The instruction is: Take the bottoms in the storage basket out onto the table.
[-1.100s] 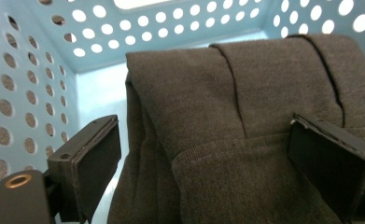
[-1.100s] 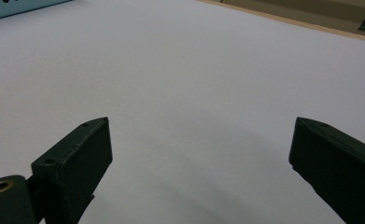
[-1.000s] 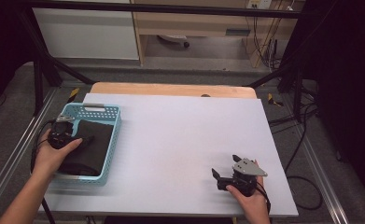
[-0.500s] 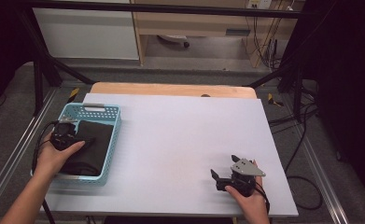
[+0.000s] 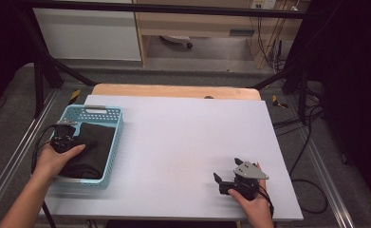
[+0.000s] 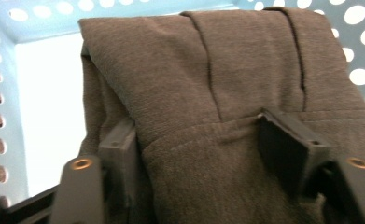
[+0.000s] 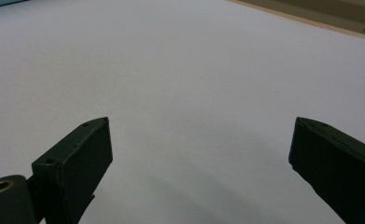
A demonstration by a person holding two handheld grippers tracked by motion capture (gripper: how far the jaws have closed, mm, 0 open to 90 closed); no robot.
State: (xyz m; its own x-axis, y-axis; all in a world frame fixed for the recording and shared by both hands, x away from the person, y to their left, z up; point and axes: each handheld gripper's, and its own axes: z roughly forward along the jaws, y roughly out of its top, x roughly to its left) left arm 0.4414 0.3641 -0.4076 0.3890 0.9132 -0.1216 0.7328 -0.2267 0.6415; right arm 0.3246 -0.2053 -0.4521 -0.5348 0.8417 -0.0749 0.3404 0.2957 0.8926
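Observation:
A dark folded cloth point(image 5: 92, 151) lies in a light-blue perforated basket point(image 5: 97, 110) at the table's left. My left gripper point(image 5: 84, 142) reaches into the basket from its left side. In the left gripper view its jaws have just been closing, and the left gripper point(image 6: 203, 140) now pinches a bunched fold of the cloth point(image 6: 194, 70) between its pads, with the basket wall point(image 6: 3, 93) beyond. My right gripper point(image 5: 219, 184) rests near the table's front right edge. In the right gripper view the right gripper point(image 7: 201, 149) stands open over bare tabletop point(image 7: 171, 56).
The white tabletop point(image 5: 183, 137) stretches between the basket and the right hand. A wooden strip point(image 5: 173, 90) runs along the far edge. Black frame legs and cables stand on the floor around the table.
The left hand has barely shifted over the basket. The right hand and its gripper have stayed where they were.

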